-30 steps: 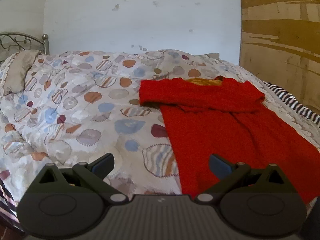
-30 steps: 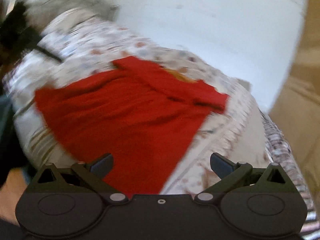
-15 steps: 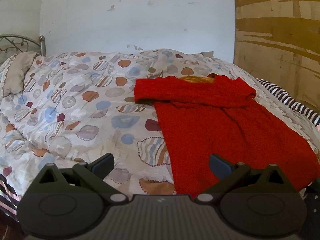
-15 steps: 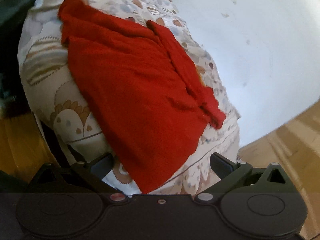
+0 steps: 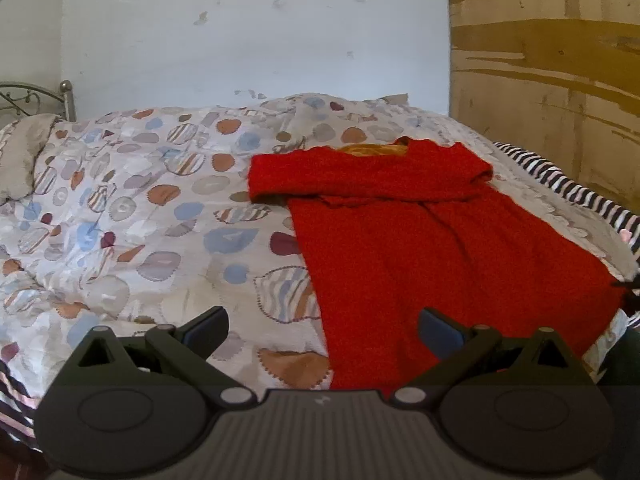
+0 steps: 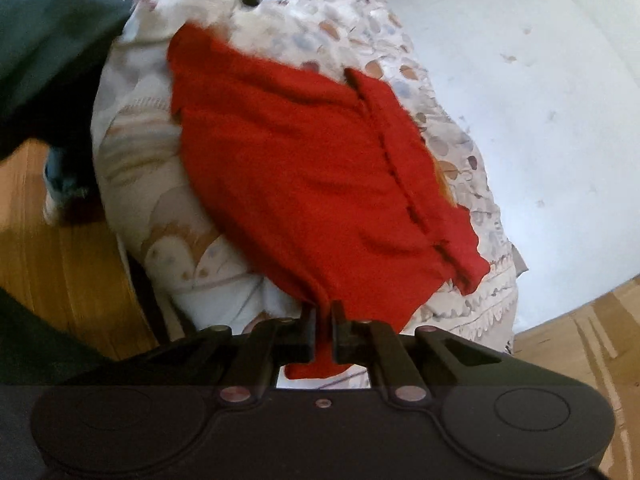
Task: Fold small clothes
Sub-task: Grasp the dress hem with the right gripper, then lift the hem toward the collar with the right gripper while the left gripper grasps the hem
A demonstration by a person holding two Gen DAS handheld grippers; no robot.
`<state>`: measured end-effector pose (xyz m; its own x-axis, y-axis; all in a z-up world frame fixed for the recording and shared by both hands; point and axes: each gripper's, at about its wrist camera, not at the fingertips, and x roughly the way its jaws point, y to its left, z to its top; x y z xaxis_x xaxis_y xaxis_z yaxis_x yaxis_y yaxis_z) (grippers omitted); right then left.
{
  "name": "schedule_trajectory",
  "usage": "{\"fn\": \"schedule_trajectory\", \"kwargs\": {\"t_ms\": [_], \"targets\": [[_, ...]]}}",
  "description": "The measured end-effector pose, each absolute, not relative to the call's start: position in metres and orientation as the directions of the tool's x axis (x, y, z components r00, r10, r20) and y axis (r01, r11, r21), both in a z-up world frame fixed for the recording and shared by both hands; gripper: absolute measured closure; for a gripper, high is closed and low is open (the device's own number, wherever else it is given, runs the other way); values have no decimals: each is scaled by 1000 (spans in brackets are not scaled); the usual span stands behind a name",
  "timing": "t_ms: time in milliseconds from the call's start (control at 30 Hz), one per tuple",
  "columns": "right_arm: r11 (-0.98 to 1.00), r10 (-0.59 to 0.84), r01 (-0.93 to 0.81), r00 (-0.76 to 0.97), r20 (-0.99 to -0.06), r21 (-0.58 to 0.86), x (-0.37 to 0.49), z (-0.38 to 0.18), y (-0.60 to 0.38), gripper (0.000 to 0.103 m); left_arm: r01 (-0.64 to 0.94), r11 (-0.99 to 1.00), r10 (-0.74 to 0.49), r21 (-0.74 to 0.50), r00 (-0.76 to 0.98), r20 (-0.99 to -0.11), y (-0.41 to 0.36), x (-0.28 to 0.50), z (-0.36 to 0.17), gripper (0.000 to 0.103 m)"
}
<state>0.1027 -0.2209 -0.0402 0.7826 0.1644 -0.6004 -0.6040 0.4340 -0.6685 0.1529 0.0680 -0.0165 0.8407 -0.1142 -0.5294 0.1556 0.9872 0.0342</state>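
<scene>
**Red garment gripped at one corner, folding barely begun**

Red knit garment lies spread on the right half of the bed, hem toward you at the near edge, neckline far. Its sleeves already lie folded across the chest, so you seem to have the first fold done. Your right gripper has just been closing and now pinches the near right hem corner, cloth clamped between the jaws. Your left gripper hangs above the near left hem edge with its jaws wide apart and nothing between them. Left for you, by my reading: take the other hem corner, carry the hem up to the neckline, then flatten the bundle.
</scene>
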Motion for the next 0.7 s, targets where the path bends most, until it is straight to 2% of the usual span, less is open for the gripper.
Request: {"fn": "schedule_trajectory", "kwargs": {"t_ms": [100,200,333,500,700], "targets": [[548,213,-601,773,-598,-581,120,-15,-225,98,217,976,-183,10,845,-503,64,145,-18,0],[654,261,-554,804,-534,-515,131,7,-232,98,294,956,-256,-1,831,-494,55,137,-21,0],[761,301,-524,807,-507,-382,155,30,-240,98,405,912,-326,69,815,-480,31,125,-27,0],[828,335,-511,781,-528,-231,185,45,-247,98,480,857,-333,186,792,-512,-9,124,-48,0],[868,353,-484,759,-546,-112,213,55,-256,98,490,837,-284,243,769,-572,-46,142,-79,0]]}}
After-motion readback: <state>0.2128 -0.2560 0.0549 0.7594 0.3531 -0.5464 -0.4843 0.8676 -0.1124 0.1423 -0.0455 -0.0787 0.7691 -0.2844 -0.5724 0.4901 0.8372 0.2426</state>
